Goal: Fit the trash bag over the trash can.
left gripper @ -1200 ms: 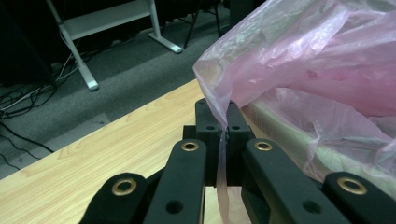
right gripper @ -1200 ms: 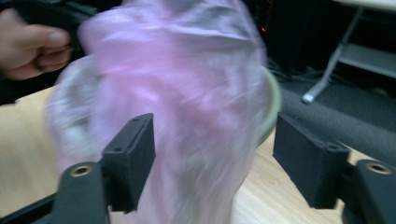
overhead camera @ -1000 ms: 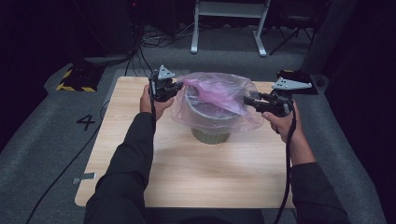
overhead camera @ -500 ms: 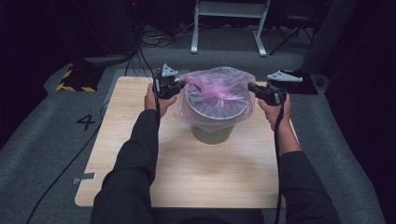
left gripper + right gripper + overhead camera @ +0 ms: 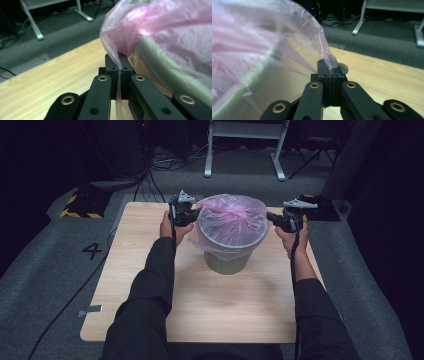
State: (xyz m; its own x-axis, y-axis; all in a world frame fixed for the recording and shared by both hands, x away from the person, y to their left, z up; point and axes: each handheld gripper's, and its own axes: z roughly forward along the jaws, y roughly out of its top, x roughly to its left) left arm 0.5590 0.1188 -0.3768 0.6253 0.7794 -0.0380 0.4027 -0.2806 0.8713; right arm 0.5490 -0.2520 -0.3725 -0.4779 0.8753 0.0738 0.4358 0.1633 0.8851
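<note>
Left gripper (image 5: pixel 119 71): jaws clamping the translucent pink plastic bag's (image 5: pixel 231 217) edge, stretching it outward.
Right gripper (image 5: pixel 331 70): pinching the opposite edge, spreading the mouth.
Round green ribbed bin (image 5: pixel 227 262): receiving the liner over its rim.

both arms reach forward, left gripper (image 5: pixel 192 215) and right gripper (image 5: pixel 272 217) clamped.

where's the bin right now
In the high view the green bin stands mid-table under the pink bag, between the left gripper and right gripper.
</note>
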